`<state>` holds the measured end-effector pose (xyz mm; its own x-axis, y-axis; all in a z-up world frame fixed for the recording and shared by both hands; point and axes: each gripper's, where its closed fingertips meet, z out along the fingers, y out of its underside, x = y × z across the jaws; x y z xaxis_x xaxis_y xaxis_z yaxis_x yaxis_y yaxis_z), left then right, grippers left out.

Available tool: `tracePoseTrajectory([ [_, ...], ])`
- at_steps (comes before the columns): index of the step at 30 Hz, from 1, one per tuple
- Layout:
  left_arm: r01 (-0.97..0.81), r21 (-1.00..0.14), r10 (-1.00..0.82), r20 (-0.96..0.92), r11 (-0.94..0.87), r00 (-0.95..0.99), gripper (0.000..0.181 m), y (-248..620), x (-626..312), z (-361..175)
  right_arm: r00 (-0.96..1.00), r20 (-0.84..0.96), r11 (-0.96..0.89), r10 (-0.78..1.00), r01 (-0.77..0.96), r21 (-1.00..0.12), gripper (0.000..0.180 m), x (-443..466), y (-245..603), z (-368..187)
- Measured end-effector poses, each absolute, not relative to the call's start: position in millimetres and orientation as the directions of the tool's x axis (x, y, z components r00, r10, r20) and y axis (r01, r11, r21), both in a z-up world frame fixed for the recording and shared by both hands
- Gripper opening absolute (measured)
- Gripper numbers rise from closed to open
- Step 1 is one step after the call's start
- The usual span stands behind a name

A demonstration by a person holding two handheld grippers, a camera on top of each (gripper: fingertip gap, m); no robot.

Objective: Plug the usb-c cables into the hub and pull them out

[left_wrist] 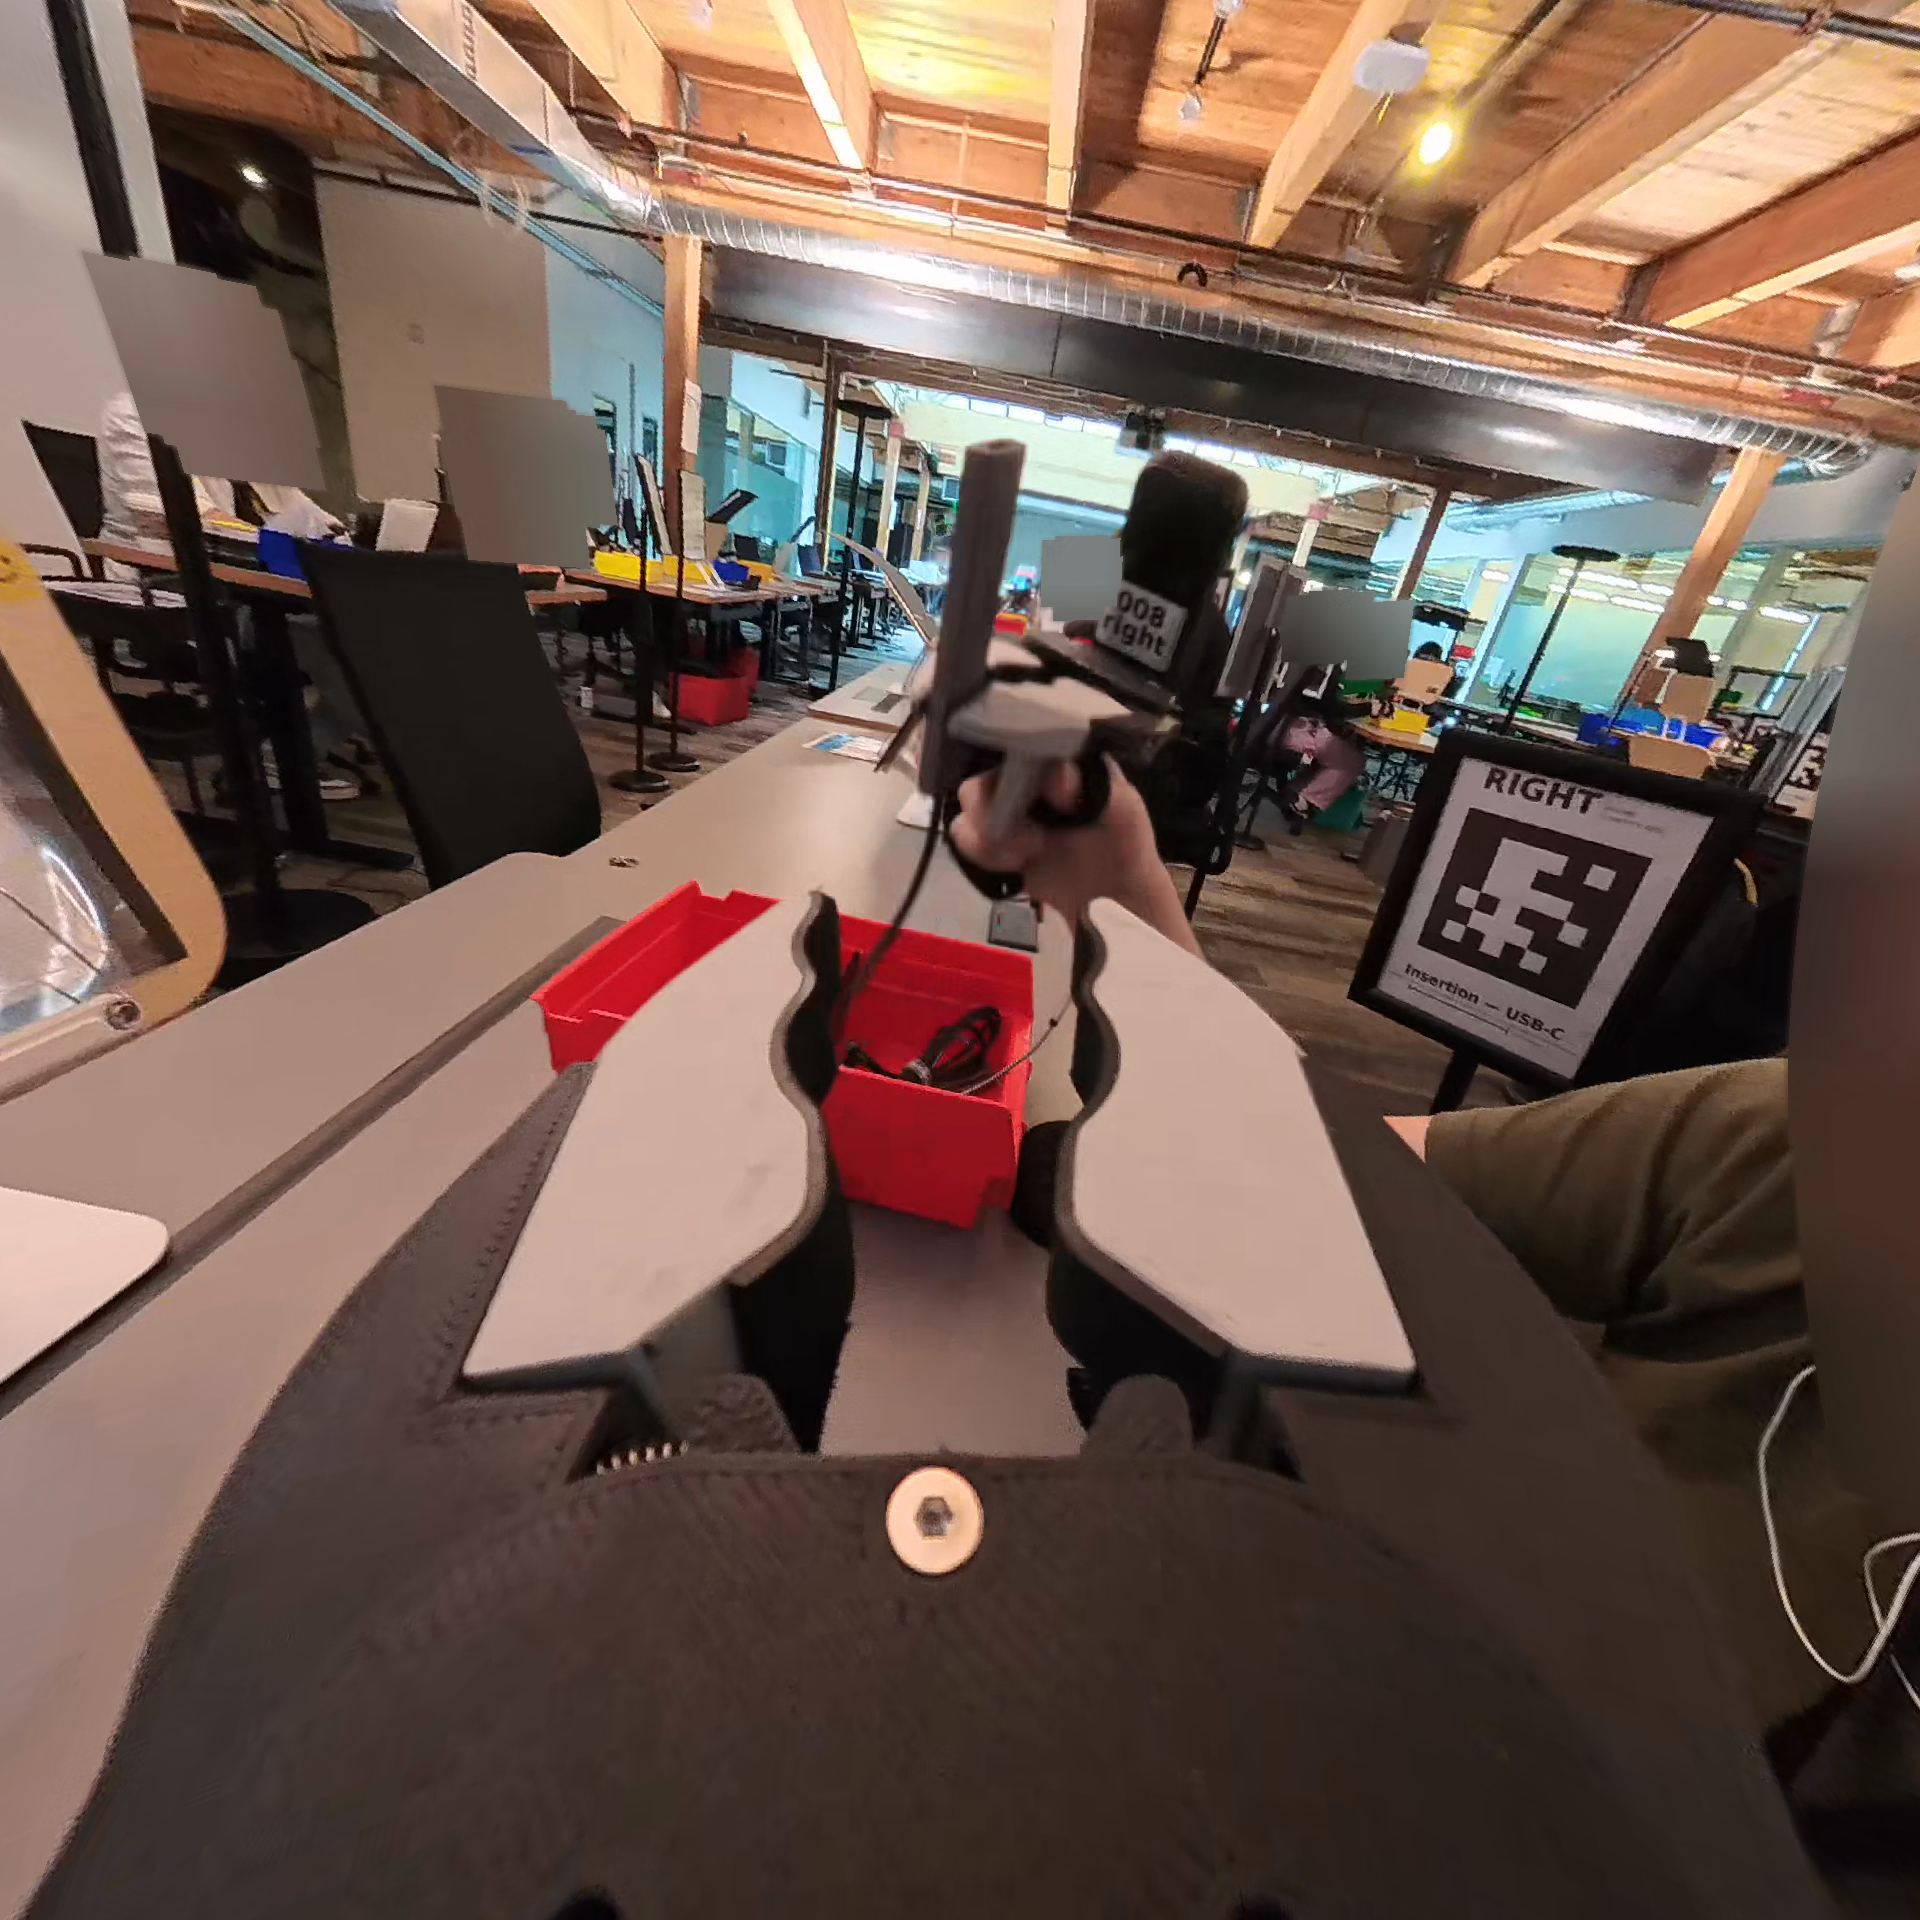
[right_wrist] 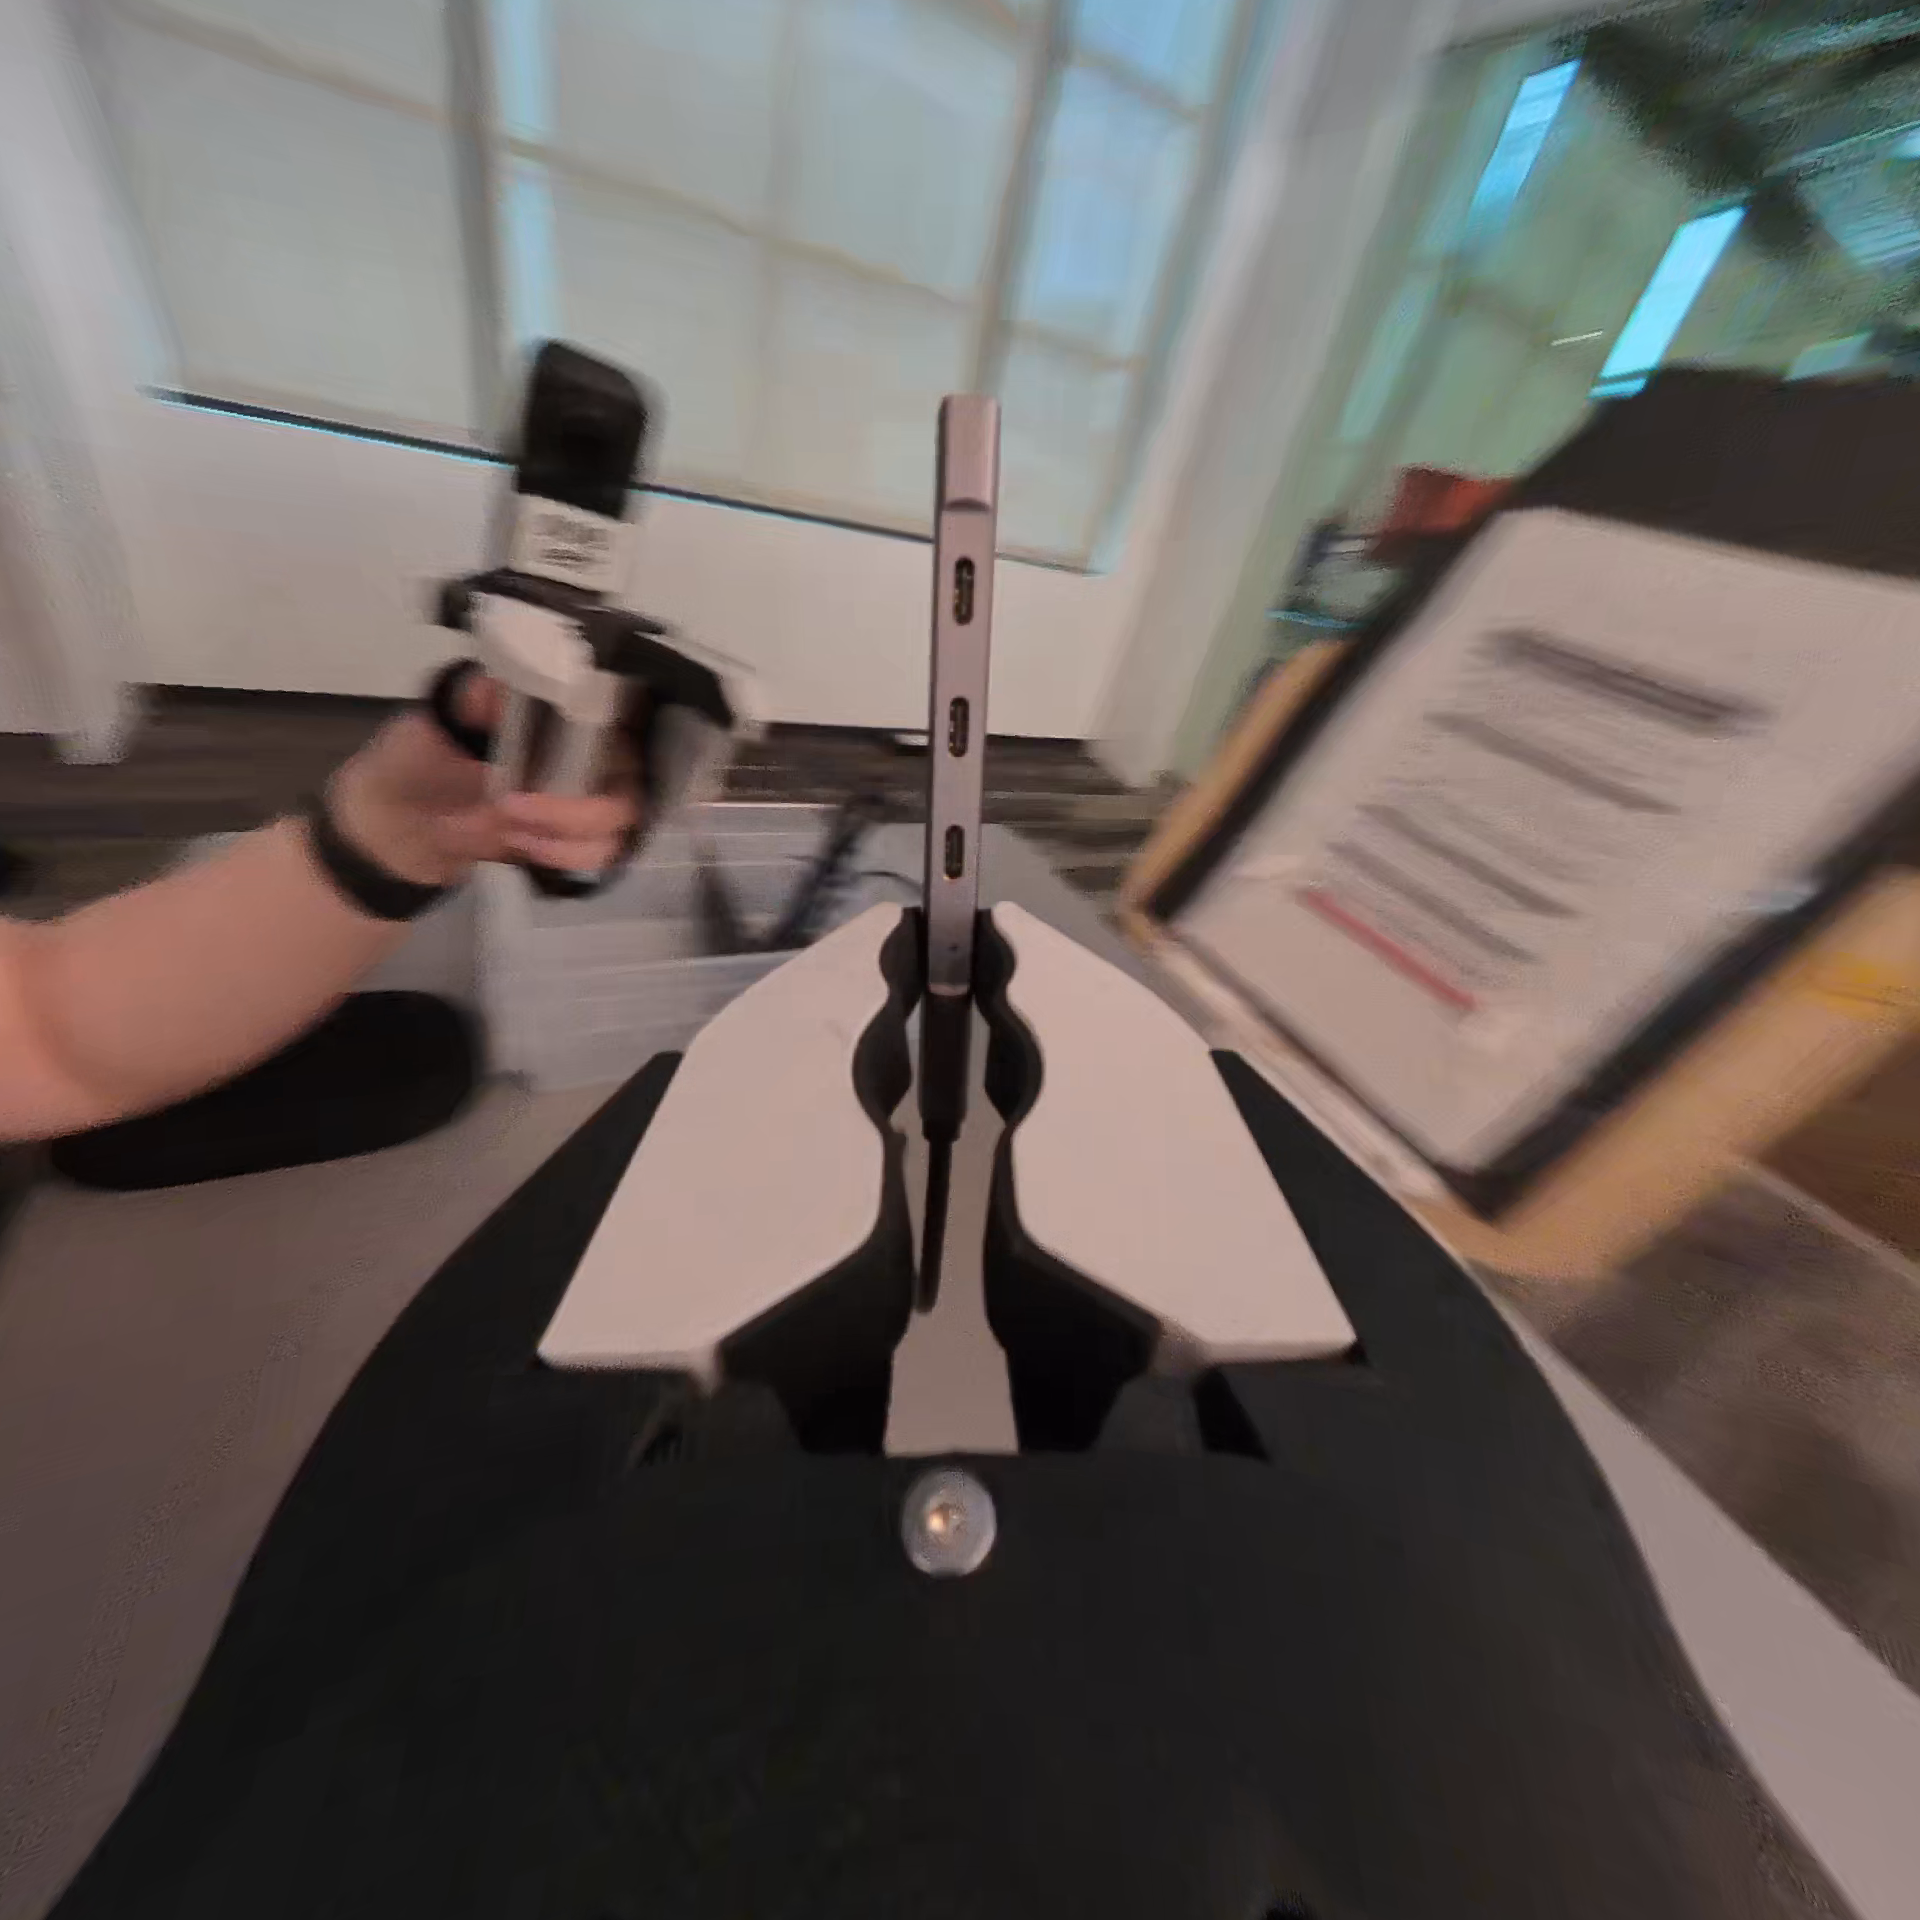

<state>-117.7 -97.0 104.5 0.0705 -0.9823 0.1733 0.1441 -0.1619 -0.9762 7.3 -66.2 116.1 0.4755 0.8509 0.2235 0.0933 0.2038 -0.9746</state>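
My right gripper [right_wrist: 951,925] is shut on the lower end of a slim grey hub [right_wrist: 964,644] and holds it upright. Three ports on the hub's narrow edge face the camera and are empty. The hub's own black lead [right_wrist: 935,1195] runs back between the fingers. In the left wrist view the right gripper [left_wrist: 997,727], in a hand, holds the hub [left_wrist: 971,592] above a red bin [left_wrist: 914,1143] with coiled black cables [left_wrist: 956,1044]. My left gripper [left_wrist: 951,935] is open and empty, just in front of the bin. It shows blurred in the right wrist view [right_wrist: 582,675].
The bin stands on a grey table [left_wrist: 312,1122]. A framed sign with a black-and-white marker [left_wrist: 1538,914] stands to the right, and a wooden-framed sheet [right_wrist: 1507,831] to the right in the right wrist view. A black chair [left_wrist: 457,707] stands beyond the table's left edge. There is about 12 centimetres between the tips of the two grippers.
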Motion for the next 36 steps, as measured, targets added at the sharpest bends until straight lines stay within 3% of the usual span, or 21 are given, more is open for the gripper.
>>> tracePoseTrajectory([
  [2,0.156,-0.973,-0.980,0.184,-0.171,0.072,0.040,-94.9,-123.5,107.0,0.640,0.253,0.219,0.725,0.135,-0.966,0.009,69.7,-49.5,124.2],
  [6,0.154,-0.971,-0.977,0.199,-0.184,0.082,0.039,-89.1,-129.2,105.5,0.701,0.042,0.068,0.712,-0.009,-0.998,0.009,156.0,-33.0,109.9],
  [10,0.154,-0.966,-0.972,0.221,-0.207,0.082,0.037,-84.4,-130.0,102.1,0.790,-0.107,-0.242,0.603,0.054,-0.969,0.010,215.8,15.3,22.0],
  [14,0.119,-0.969,-0.969,0.229,-0.218,0.092,0.037,-79.5,-126.4,93.0,0.743,-0.192,-0.392,0.641,0.102,-0.914,0.010,208.2,30.9,-24.3],
  [17,0.094,-0.968,-0.966,0.241,-0.233,0.091,0.036,-76.6,-123.1,86.2,0.636,-0.125,-0.321,0.762,0.202,-0.925,0.010,174.2,20.3,-17.3],
  [21,0.069,-0.967,-0.963,0.251,-0.245,0.095,0.036,-73.4,-119.6,78.9,0.626,0.002,-0.263,0.780,0.330,-0.907,0.010,158.1,23.5,-20.6],
  [27,0.044,-0.965,-0.961,0.261,-0.258,0.089,0.035,-73.1,-116.6,73.1,0.726,0.196,-0.463,0.659,0.598,-0.654,0.010,214.2,47.9,-101.1],
  [31,0.036,-0.967,-0.962,0.256,-0.254,0.089,0.034,-73.3,-116.8,72.3,0.608,0.395,-0.374,0.689,0.765,-0.524,0.014,223.1,58.6,-128.5],
  [34,0.037,-0.966,-0.962,0.259,-0.256,0.090,0.034,-73.0,-119.1,73.0,0.611,0.513,-0.415,0.604,0.790,-0.452,0.022,239.7,75.5,-134.1],
  [36,0.040,-0.966,-0.962,0.258,-0.255,0.093,0.034,-72.9,-122.2,74.9,0.648,0.506,-0.457,0.569,0.761,-0.460,0.029,246.4,77.9,-133.5],
])
